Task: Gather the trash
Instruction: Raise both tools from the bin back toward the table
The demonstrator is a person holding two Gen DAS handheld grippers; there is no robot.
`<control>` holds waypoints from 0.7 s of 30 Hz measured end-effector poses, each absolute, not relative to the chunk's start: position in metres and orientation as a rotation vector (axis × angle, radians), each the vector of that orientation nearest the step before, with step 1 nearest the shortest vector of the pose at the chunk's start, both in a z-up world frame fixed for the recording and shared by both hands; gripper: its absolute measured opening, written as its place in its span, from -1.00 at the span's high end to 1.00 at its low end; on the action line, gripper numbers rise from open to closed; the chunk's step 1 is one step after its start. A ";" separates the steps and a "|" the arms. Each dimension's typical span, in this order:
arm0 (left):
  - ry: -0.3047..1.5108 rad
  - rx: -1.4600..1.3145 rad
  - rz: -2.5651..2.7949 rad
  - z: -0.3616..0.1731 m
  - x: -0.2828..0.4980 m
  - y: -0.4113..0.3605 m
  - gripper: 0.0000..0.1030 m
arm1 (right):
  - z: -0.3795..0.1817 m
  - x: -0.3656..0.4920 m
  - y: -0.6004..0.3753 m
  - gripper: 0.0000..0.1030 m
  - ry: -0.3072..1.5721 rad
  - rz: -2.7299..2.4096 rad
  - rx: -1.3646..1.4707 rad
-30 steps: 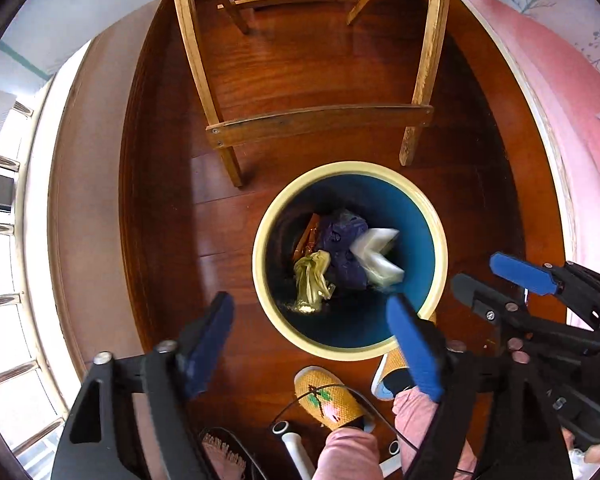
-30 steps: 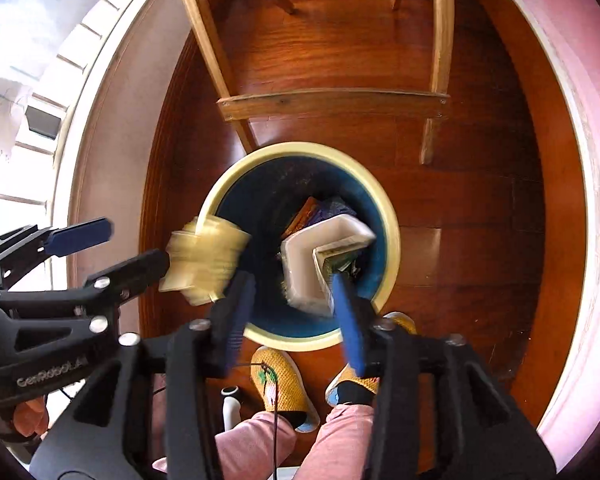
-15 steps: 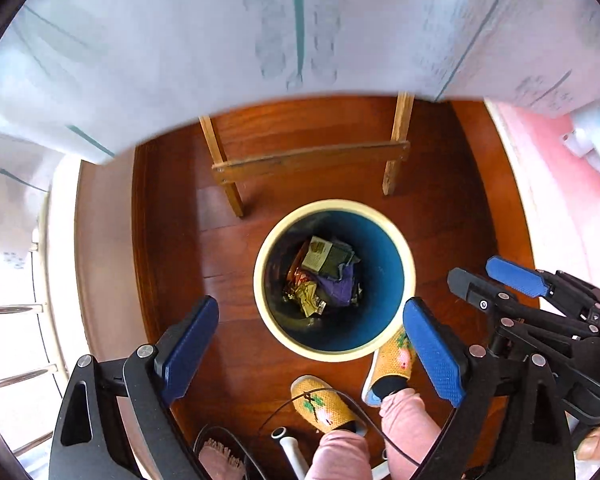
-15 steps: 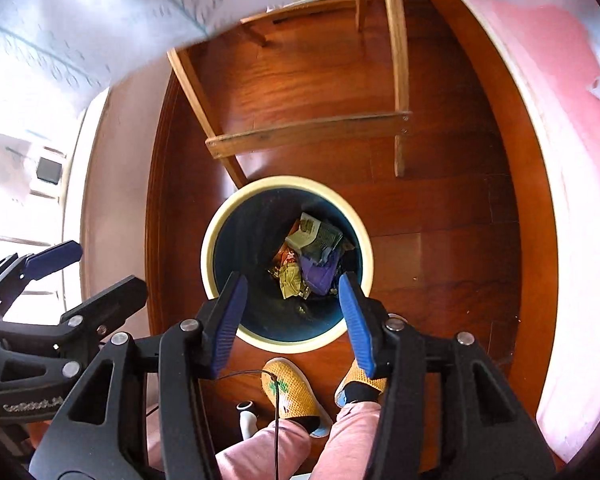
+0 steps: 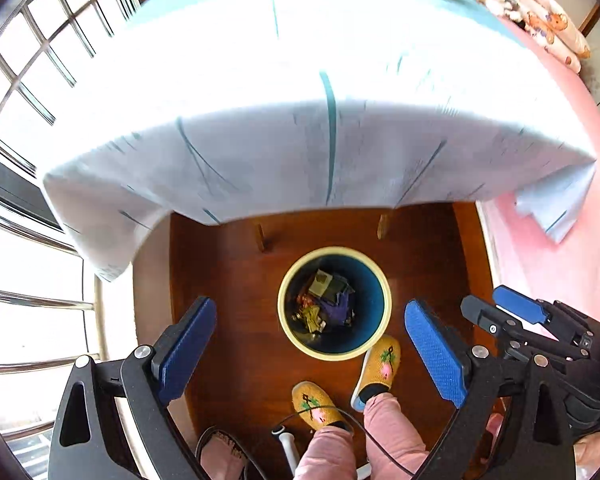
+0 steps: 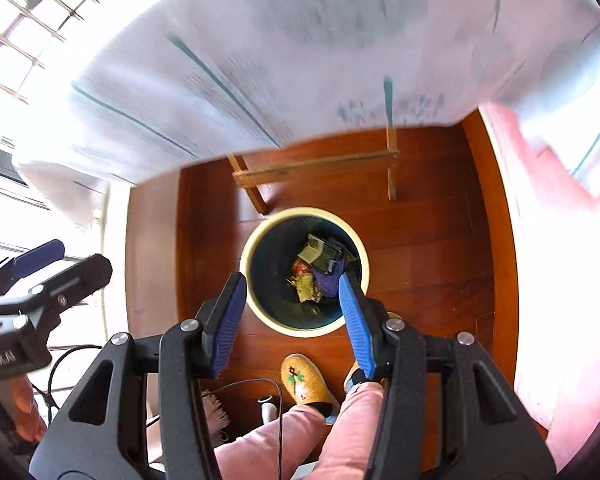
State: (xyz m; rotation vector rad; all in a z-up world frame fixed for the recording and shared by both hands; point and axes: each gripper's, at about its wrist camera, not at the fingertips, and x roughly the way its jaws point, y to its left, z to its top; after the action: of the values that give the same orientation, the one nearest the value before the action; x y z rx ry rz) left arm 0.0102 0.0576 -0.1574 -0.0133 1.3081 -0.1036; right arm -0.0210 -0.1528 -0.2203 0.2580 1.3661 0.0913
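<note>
A home bedroom: pink bedspread (image 5: 540, 92), cloth-draped table (image 5: 300, 120), wooden floor (image 5: 236, 280), barred window (image 5: 40, 60), slippered feet (image 5: 378, 364).

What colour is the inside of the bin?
Dark blue inside the bin, with a cream rim; clearest in the left wrist view.

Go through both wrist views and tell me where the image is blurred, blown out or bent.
Left wrist view: the tablecloth is blown out on top and smeared along its hem; the window bars bow with the fisheye; the bin stays fairly sharp. Right wrist view: the tablecloth is heavily streaked, the window glares, the bin is sharp.
</note>
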 end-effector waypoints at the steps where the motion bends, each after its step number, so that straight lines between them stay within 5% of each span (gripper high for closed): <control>1: 1.289 -0.018 -0.110 -0.142 0.009 0.060 -0.87 | -0.207 -0.022 -0.151 0.13 1.353 0.095 0.256; 13: 1.065 -0.045 -0.184 0.019 0.005 0.073 -0.87 | -0.058 -0.022 -0.135 0.13 1.159 0.107 0.232; 21: 0.950 0.062 -0.173 0.068 0.016 0.072 -0.87 | 0.016 -0.003 -0.136 0.13 1.008 0.070 0.213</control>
State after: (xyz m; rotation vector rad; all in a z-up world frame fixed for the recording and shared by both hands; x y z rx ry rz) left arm 0.0164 0.0724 0.0685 0.0617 0.9505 -0.1731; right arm -0.0032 -0.1357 0.0163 0.2131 1.0076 0.0699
